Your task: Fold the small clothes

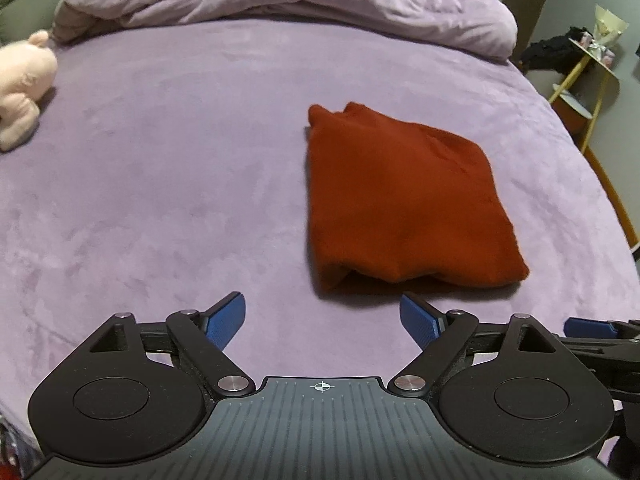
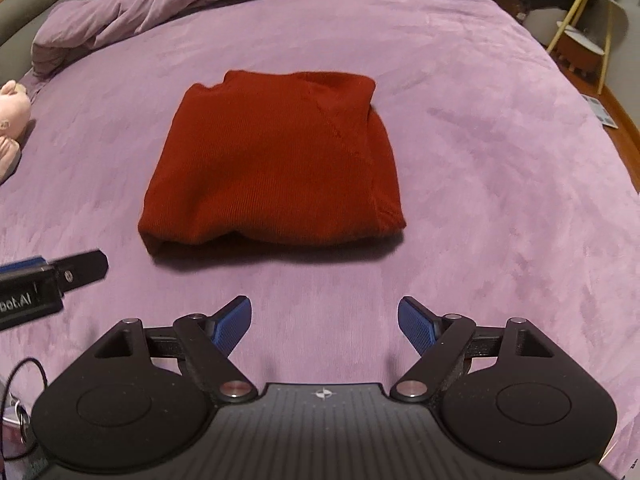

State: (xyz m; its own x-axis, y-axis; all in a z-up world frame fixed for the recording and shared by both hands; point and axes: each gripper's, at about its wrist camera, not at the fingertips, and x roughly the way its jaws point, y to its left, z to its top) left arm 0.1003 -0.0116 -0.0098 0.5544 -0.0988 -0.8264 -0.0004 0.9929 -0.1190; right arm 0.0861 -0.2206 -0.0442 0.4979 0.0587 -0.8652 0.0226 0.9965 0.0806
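A dark red knitted garment (image 1: 400, 196) lies folded into a compact rectangle on the purple bed (image 1: 180, 168). It also shows in the right wrist view (image 2: 272, 164), in the middle of the bed (image 2: 480, 168). My left gripper (image 1: 322, 316) is open and empty, hovering just short of the garment's near edge and a little left of it. My right gripper (image 2: 324, 320) is open and empty, a short way in front of the garment's near edge. The left gripper's finger (image 2: 80, 266) shows at the left of the right wrist view.
A rolled purple duvet (image 1: 280, 0) lies along the far side of the bed. A pink plush toy (image 1: 22, 84) sits at the left edge, also seen in the right wrist view (image 2: 12, 120). A yellow-legged side table (image 1: 592, 64) stands off the bed's right.
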